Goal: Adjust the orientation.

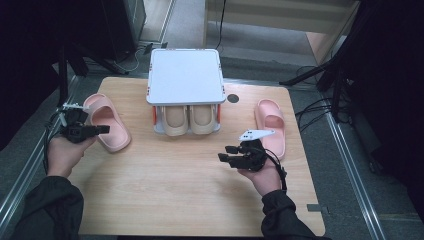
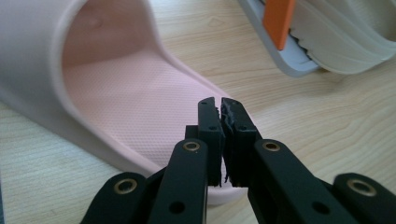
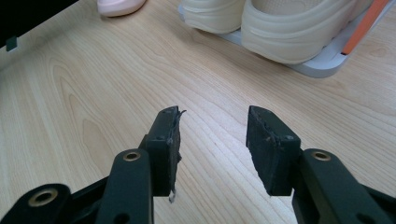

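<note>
A pink slipper (image 1: 107, 122) lies at the table's left, its open footbed (image 2: 116, 88) close under my left gripper (image 2: 220, 105). That gripper (image 1: 104, 129) points right over the slipper's near edge, jaws shut with nothing between them; I cannot tell whether they touch the slipper. A second pink slipper (image 1: 271, 125) lies at the right. My right gripper (image 1: 225, 153) hovers left of it over bare wood, jaws open and empty (image 3: 212, 116), pointing toward the rack.
A small shoe rack with a white top (image 1: 185, 75) stands at the back centre. Two beige slippers (image 1: 189, 120) sit on its lower shelf (image 3: 322, 65). The rack has orange posts (image 2: 278, 18). A dark round hole (image 1: 233, 98) lies right of it.
</note>
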{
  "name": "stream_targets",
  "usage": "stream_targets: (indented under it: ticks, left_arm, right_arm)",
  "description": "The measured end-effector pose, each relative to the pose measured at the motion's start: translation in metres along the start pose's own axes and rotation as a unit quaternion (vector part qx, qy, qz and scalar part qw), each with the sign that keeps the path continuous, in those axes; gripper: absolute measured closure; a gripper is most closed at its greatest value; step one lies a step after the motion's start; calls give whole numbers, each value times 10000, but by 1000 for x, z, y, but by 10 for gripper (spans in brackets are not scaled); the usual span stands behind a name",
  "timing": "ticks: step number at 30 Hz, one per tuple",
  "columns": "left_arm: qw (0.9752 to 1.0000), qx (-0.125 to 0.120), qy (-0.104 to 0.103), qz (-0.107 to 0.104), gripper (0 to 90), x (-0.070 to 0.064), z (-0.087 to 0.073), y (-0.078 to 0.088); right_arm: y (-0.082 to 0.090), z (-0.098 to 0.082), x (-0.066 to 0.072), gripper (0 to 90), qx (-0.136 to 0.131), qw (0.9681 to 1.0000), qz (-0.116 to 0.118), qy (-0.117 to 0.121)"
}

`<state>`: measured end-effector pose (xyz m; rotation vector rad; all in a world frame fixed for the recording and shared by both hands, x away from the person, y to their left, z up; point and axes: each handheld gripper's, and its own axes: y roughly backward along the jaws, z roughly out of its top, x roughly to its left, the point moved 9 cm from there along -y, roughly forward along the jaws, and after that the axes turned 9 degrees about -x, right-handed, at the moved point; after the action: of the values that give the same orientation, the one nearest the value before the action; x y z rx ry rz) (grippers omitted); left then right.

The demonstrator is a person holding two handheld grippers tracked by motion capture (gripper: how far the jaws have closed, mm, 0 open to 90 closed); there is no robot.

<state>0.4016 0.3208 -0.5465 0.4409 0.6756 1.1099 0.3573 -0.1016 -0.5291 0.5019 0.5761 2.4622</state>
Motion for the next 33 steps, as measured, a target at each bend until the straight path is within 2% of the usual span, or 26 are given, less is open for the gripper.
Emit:
stream_targets:
  ticks: [7, 9, 14, 19, 22, 28, 31, 33]
  left_arm:
    - [9995, -40, 146, 270, 864, 22, -3, -13]
    - [9993, -64, 264, 267, 860, 27, -3, -14]
    - [9985, -34, 402, 369, 856, 41, -7, -17]
    - [9983, -36, 465, 361, 852, 48, -9, -15]
    - [9985, 7, 382, 387, 847, 50, -10, -13]
    - [9982, -8, 466, 364, 842, 55, -11, -6]
    - [9979, -5, 420, 490, 835, 62, -13, -1]
    - [9973, -58, 544, 486, 829, 66, -13, 2]
  right_arm:
    - [-3, -1, 0, 554, 49, 10000, 12, 29]
    - [-3, -2, 1, 553, 66, 10000, 12, 17]
    - [-5, -2, 1, 551, 95, 10000, 4, 21]
    - [-4, -2, 1, 549, 85, 10000, 2, 35]
    - [-4, -3, 1, 547, 104, 9999, 13, 35]
    - [-4, -4, 2, 545, 141, 9999, 27, 14]
    - [-4, -4, 2, 545, 130, 9999, 29, 16]
    - [-4, -4, 2, 545, 129, 9999, 31, 21]
